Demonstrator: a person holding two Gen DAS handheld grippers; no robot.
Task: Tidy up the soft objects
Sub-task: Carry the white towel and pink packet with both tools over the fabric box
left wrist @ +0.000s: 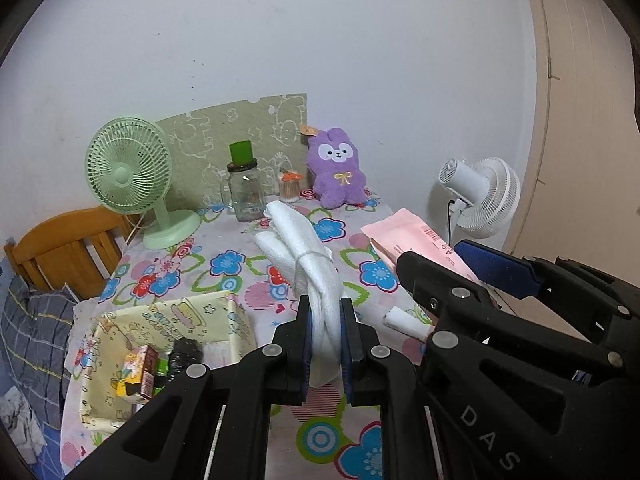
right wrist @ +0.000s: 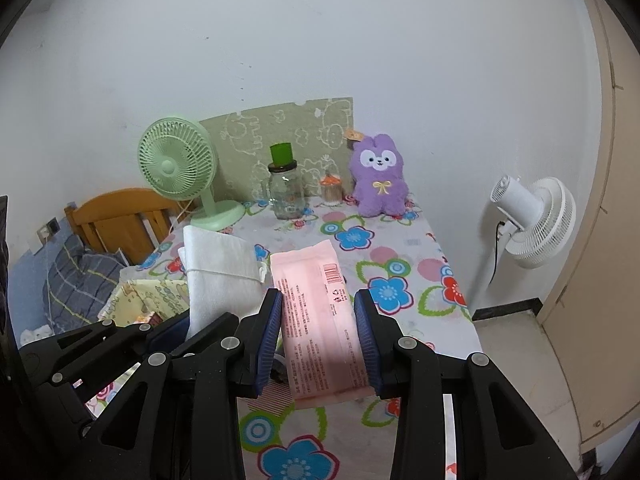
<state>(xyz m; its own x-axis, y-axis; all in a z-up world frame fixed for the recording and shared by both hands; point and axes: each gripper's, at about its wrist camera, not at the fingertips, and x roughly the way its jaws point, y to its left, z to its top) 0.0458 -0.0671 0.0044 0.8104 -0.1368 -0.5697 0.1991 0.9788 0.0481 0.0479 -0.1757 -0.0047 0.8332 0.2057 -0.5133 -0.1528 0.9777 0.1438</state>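
Hand-held gripper [left wrist: 325, 344] on the left is clamping a white foam bundle [left wrist: 308, 264] above the desk [left wrist: 224, 264], while the right hand-held gripper [right wrist: 318, 334] is squeezing a pink packet [right wrist: 316, 320] lifted over the desk's middle. Bare floral cloth is lying open ahead toward the purple plush [right wrist: 378, 180], and the yellow box [left wrist: 168, 320] is sitting seemingly at the left edge.

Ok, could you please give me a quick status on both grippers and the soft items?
Left gripper shut on white cloth bundle. Right gripper shut on pink soft pack. Both off the table. Yellow fabric box alongside, nothing blocking.
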